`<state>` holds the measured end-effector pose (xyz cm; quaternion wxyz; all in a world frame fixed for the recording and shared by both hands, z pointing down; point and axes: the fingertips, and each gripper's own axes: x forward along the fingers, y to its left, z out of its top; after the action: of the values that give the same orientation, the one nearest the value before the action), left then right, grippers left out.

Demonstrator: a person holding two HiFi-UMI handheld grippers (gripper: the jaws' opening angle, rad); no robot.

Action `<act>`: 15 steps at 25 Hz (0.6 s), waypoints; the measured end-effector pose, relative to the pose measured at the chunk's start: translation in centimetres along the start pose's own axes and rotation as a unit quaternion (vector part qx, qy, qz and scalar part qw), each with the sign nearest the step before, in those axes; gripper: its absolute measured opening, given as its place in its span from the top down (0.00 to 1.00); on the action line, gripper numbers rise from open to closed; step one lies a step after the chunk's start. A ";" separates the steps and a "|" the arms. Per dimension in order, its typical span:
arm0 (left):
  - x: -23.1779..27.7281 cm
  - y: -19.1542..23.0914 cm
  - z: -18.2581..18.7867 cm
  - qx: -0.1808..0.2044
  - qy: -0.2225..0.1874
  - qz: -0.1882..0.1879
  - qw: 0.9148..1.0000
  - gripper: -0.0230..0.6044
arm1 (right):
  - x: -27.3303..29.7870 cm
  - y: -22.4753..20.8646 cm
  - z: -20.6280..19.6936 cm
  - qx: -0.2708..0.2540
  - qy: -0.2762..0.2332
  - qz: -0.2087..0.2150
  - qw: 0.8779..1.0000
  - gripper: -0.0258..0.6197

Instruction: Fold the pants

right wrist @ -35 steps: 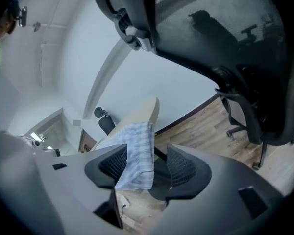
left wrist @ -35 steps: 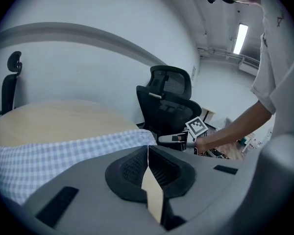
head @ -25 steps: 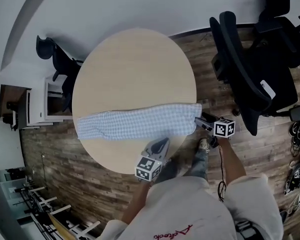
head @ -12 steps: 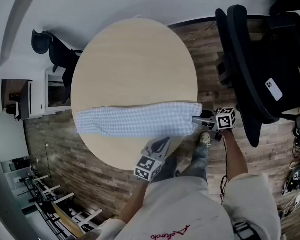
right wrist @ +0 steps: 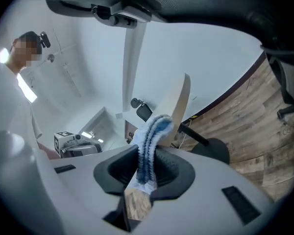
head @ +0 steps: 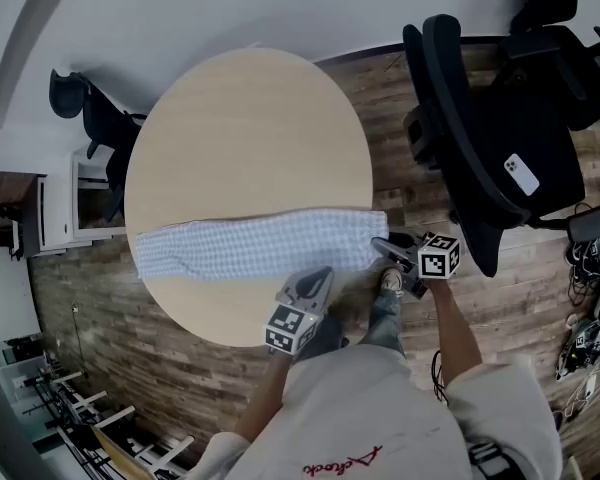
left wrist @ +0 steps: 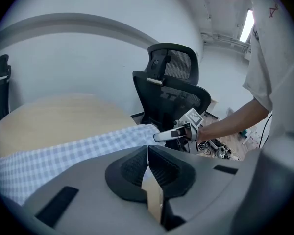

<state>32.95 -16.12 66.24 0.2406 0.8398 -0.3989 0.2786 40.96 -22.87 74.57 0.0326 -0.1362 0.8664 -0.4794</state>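
Observation:
The blue-and-white checked pants [head: 260, 245] lie as a long strip across the near half of the round wooden table [head: 245, 138]. My right gripper [head: 383, 247] is at the strip's right end, off the table's edge. Its jaws have just been closing, and in the right gripper view they pinch a bunched fold of the pants [right wrist: 149, 143] that stands up between them. My left gripper [head: 318, 280] hangs over the table's near edge, just in front of the pants. In the left gripper view its fingers [left wrist: 148, 153] meet along a seam with nothing between them, and the right gripper [left wrist: 170, 134] shows beyond.
A black office chair [head: 470, 138] with a phone [head: 521, 174] on its seat stands right of the table. Another dark chair [head: 95, 113] and a white shelf unit [head: 65, 203] are at the left. Cables [head: 590, 343] lie on the wooden floor at far right.
The right gripper's jaws, apart at the pants' right end before, have closed on that end. The left gripper has edged a little along the table's near edge.

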 end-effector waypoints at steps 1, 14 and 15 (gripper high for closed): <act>0.0 -0.1 0.1 0.001 -0.005 -0.003 1.000 0.91 | -0.1 0.4 0.1 -0.009 0.001 -0.011 1.000 0.81; -4.3 1.9 -1.2 0.005 -0.087 -0.049 0.995 0.91 | 1.1 7.5 1.0 -0.040 -0.027 -0.097 0.994 0.80; -5.0 2.5 -1.5 0.007 -0.093 -0.052 0.994 0.91 | 1.6 8.2 1.1 -0.042 -0.029 -0.104 0.993 0.80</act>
<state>27.87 -13.90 64.51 0.2108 0.8833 -0.3734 0.1892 37.90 -20.02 67.21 0.0019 -0.2411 0.8655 -0.4390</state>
